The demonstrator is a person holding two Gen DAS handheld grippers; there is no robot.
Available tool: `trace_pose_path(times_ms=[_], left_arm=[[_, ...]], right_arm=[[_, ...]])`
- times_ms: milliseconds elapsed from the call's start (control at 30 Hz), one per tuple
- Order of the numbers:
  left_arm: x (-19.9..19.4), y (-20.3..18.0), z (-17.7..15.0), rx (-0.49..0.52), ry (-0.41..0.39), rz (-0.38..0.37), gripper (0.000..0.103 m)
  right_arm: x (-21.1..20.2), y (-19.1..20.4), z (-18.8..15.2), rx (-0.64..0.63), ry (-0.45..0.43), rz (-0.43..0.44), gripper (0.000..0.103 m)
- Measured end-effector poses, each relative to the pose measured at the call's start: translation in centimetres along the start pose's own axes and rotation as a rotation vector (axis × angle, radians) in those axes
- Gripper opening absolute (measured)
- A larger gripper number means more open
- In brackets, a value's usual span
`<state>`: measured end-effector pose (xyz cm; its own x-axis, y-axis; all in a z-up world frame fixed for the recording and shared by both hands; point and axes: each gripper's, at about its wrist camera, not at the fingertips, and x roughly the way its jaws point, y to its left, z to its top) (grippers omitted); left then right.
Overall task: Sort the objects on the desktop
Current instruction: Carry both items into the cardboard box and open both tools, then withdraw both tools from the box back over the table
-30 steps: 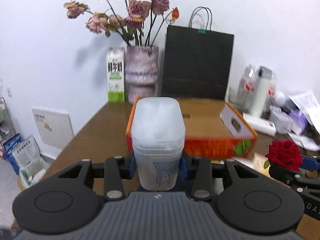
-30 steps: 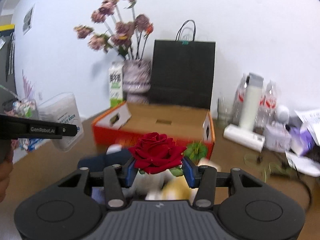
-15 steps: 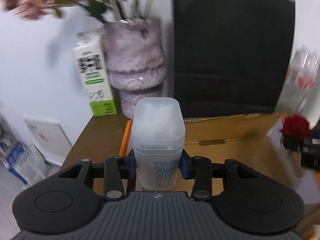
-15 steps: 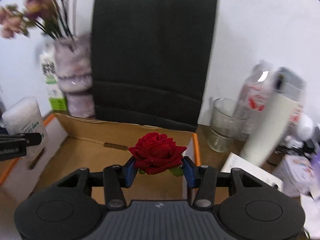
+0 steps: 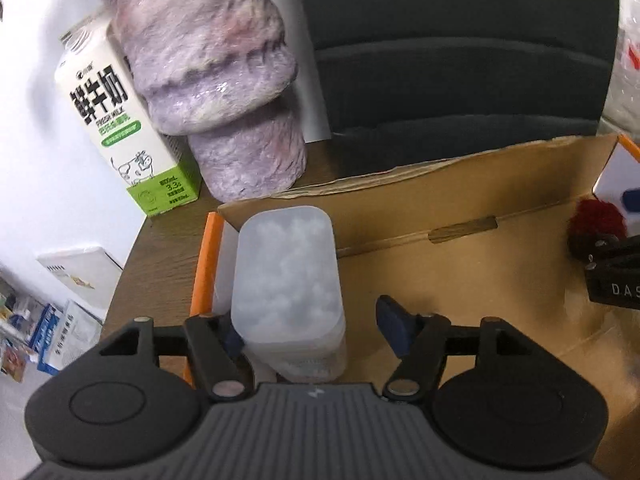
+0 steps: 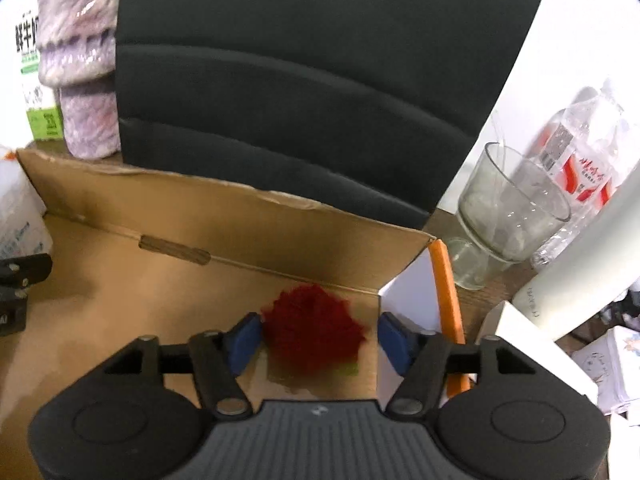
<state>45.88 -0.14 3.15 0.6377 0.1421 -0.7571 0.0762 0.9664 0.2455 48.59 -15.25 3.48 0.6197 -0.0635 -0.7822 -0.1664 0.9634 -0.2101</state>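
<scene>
A translucent plastic container of white cotton (image 5: pixel 286 280) stands in the left end of the open cardboard box (image 5: pixel 480 264). My left gripper (image 5: pixel 310 330) is open around it; the right pad stands clear of it, the left pad is close beside it. A red rose (image 6: pixel 312 330) lies blurred in the box's right corner (image 6: pixel 280 240), between the open jaws of my right gripper (image 6: pixel 318 338). The rose and right gripper also show at the right edge of the left wrist view (image 5: pixel 596 220).
Behind the box stand a black paper bag (image 6: pixel 304 80), a purple vase (image 5: pixel 216 80) and a milk carton (image 5: pixel 120 120). To the right are a glass cup (image 6: pixel 508 208), a water bottle (image 6: pixel 584 152), a white cylinder (image 6: pixel 580 272) and white boxes (image 6: pixel 532 356).
Both grippers moved forward and down into the box, then opened. The cotton container and the rose were let go inside the box.
</scene>
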Motion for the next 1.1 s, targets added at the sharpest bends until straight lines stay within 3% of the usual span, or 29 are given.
trace_pose_path(times_ms=[167,333,567,800,1100], left_arm=[[-3.6,0.9,0.1,-0.023,-0.081,-0.004,0.086],[-9.3,2.7,0.2,-0.072,-0.145,0.027,0.09],[-15.3,4.1,-3.1,-0.225,-0.105,-0.042,0.097],[-20.2,1.6,-12.6,-0.247,-0.096,-0.103,0.101],[-25.5,-2.9,-29.0,-0.226,-0.201,-0.08,0.103]], right_arm=[[-1.7,-1.7,0.0,0.1,0.015,0.07,0.076],[-6.6,-4.5,0.3,0.224,-0.021,0.183,0.077],[-14.5,-4.6,-2.8,0.229,-0.085,0.249,0.085],[-20.1,-3.0,-12.6,0.209,-0.166,0.261,0.087],[-24.9,-0.2,-29.5,0.175,-0.245,0.206,0.088]])
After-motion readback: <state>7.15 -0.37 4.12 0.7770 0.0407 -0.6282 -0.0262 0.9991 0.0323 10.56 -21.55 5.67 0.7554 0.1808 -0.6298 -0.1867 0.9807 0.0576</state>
